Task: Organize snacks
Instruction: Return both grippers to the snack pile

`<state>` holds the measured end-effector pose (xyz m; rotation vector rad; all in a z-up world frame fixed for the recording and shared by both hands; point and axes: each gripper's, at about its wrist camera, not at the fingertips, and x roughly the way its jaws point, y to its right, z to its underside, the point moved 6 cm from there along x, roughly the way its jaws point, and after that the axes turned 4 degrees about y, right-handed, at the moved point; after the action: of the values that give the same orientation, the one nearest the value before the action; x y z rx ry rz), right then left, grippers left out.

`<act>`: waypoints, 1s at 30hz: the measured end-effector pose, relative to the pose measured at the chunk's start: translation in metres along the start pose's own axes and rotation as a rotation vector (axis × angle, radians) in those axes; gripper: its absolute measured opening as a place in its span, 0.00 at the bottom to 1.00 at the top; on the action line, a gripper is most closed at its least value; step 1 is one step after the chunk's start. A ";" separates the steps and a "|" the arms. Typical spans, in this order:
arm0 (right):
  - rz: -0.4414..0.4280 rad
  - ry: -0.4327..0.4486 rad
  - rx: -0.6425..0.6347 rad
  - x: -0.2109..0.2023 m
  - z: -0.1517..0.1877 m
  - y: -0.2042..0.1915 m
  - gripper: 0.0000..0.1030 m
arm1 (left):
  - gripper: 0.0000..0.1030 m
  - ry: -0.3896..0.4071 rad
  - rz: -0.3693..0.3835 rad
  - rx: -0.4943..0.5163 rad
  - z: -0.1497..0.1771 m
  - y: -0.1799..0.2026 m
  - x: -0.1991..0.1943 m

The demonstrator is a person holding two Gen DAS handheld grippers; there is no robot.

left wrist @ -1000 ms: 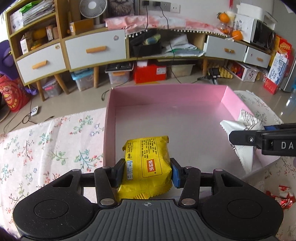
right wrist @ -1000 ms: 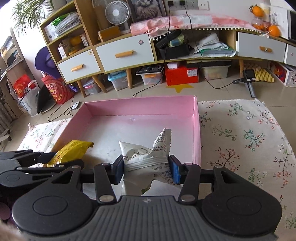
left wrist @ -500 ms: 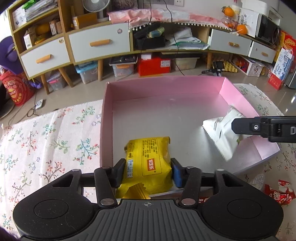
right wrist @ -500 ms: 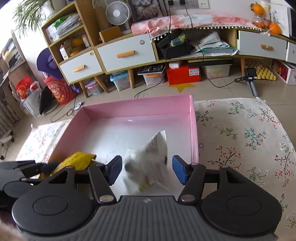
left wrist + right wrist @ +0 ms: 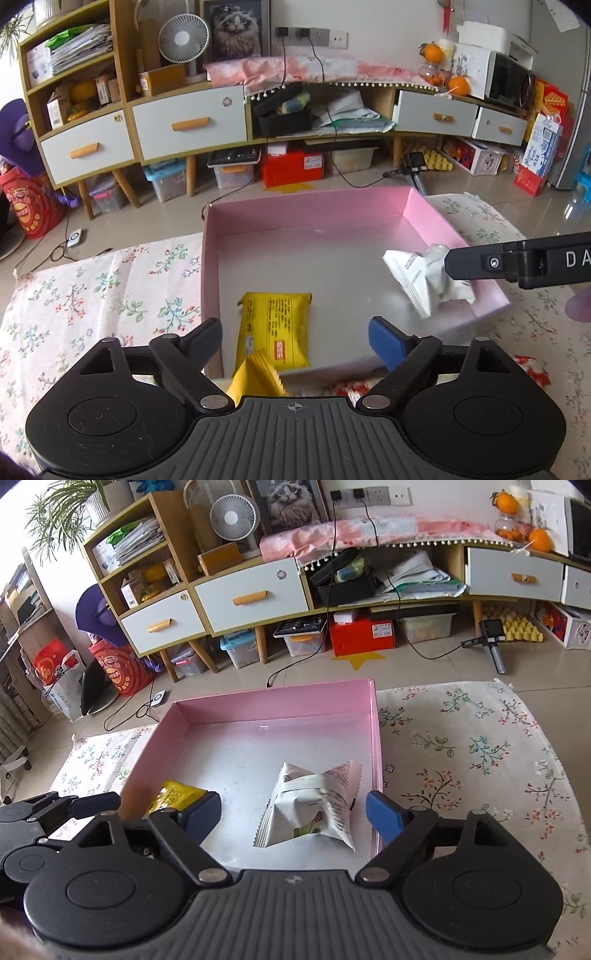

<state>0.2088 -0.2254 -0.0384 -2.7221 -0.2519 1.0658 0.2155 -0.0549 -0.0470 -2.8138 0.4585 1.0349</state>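
A pink box (image 5: 306, 206) (image 5: 273, 698) sits on the floral cloth. A yellow snack packet (image 5: 275, 328) lies inside near its front left; it also shows in the right wrist view (image 5: 173, 795). A white snack packet (image 5: 314, 808) lies inside near the right wall, also in the left wrist view (image 5: 421, 277). My left gripper (image 5: 295, 341) is open and empty above the box's front edge, over the yellow packet. My right gripper (image 5: 291, 814) is open and empty, just above the white packet.
Red-and-white snack wrappers (image 5: 532, 373) lie on the floral cloth (image 5: 461, 738) right of the box. More wrappers (image 5: 343, 387) lie under my left gripper. A low cabinet with drawers (image 5: 255, 598) stands behind, with bins beneath.
Both grippers have opened and let go. The yellow packet and the white packet dropped into the pink box. Both grippers have risen and pulled back a little.
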 end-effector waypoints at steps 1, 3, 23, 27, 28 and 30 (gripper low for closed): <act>-0.001 0.002 -0.004 -0.004 0.000 -0.002 0.86 | 0.87 0.002 -0.003 -0.003 0.001 -0.001 -0.004; 0.000 0.006 -0.012 -0.011 0.001 -0.003 0.89 | 0.89 0.008 -0.007 -0.008 0.002 -0.003 -0.015; -0.020 -0.015 -0.114 -0.062 0.041 -0.022 1.00 | 0.96 -0.021 -0.036 -0.085 0.069 -0.019 -0.093; -0.042 -0.020 -0.144 -0.069 0.058 -0.023 1.00 | 0.97 -0.011 -0.030 -0.136 0.089 -0.025 -0.100; -0.053 -0.017 -0.152 -0.069 0.064 -0.021 1.00 | 0.97 -0.006 -0.025 -0.151 0.095 -0.027 -0.101; -0.074 -0.021 -0.159 -0.070 0.073 -0.020 1.00 | 0.97 -0.012 -0.017 -0.179 0.105 -0.030 -0.102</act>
<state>0.1065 -0.2123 -0.0406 -2.8157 -0.4557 1.0980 0.0869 0.0200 -0.0607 -2.9585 0.3564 1.1422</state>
